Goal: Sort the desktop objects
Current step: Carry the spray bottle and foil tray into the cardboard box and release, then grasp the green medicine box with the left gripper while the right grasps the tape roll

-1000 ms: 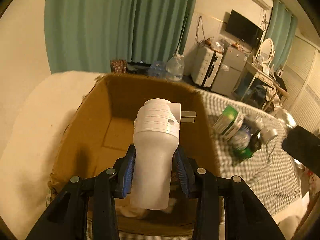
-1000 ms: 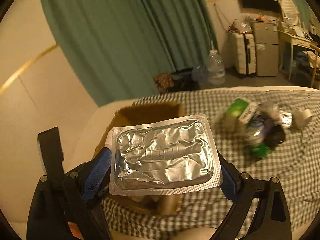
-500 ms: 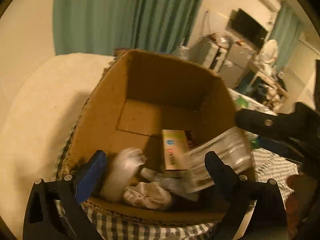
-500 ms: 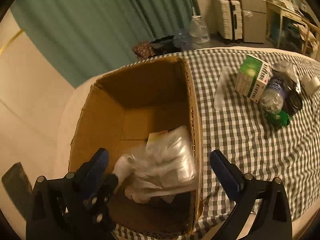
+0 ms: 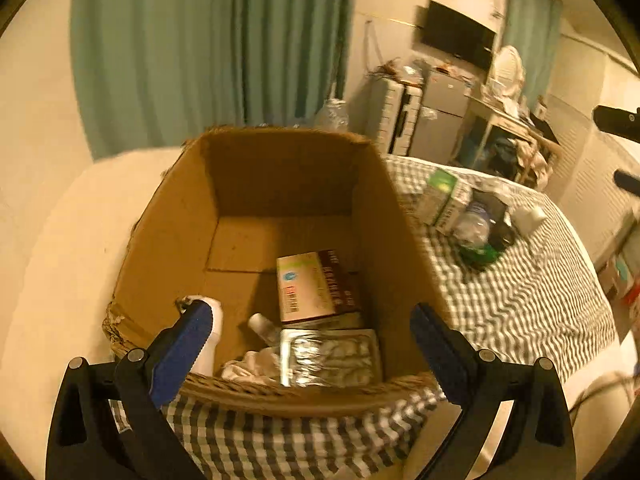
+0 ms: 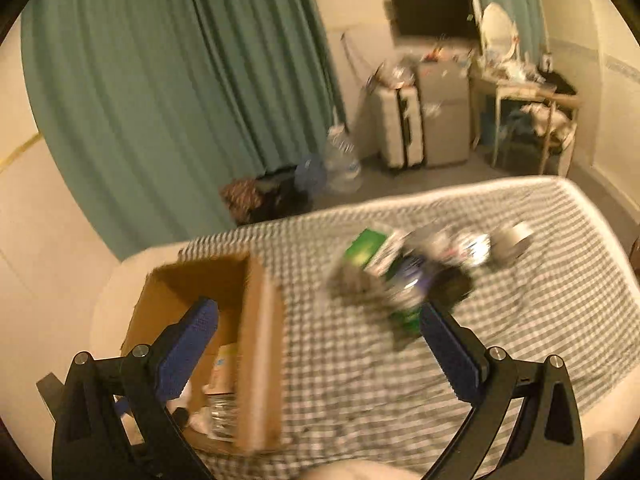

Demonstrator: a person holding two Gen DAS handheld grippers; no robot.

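Note:
A cardboard box (image 5: 180,220) stands on the checked cloth and shows in the right wrist view (image 6: 256,344) too. Inside lie a white plug adapter (image 5: 212,332), a foil blister pack (image 5: 328,356), a small carton (image 5: 312,288) and crumpled white material (image 5: 252,368). My left gripper (image 5: 312,344) is open and empty above the box's near edge. My right gripper (image 6: 316,340) is open and empty, over the cloth to the right of the box. A blurred pile holds a green carton (image 6: 364,248), a bottle (image 6: 408,292) and a tape roll (image 6: 516,236).
The pile also shows in the left wrist view (image 5: 468,216), right of the box. The checked cloth (image 6: 520,312) covers a white-edged surface. Green curtains (image 6: 180,100), a suitcase (image 6: 400,124) and a desk (image 6: 524,96) stand in the room behind.
Both grippers have opened. The plug adapter and the foil blister pack have dropped into the box. My right gripper has swung right, toward the pile.

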